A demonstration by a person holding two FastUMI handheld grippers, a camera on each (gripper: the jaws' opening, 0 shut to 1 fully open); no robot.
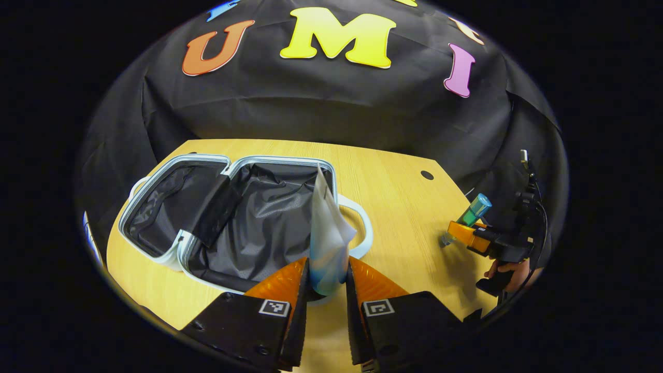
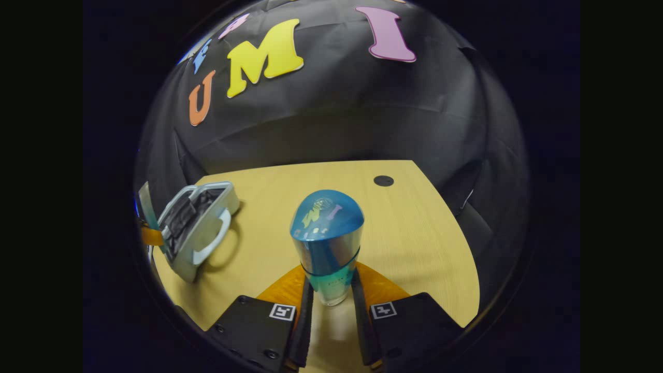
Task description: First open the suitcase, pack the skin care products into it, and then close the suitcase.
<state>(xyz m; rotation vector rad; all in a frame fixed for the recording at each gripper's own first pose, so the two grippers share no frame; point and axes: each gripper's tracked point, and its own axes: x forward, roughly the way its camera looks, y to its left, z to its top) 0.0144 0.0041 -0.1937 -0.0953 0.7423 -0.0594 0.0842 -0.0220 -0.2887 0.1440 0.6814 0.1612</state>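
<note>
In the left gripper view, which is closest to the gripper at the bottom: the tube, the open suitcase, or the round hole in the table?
1. Tube, between the left gripper fingers.
2. Suitcase, open, just beyond, to the left.
3. Hole, far right on the table.

Open suitcase, upright tube, bottle

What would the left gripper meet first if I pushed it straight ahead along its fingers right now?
Probably the open suitcase: the left gripper, shut on a tube, points across its near rim toward the dark lining. Depth is unclear, so it may pass above the rim into the cavity.
</note>
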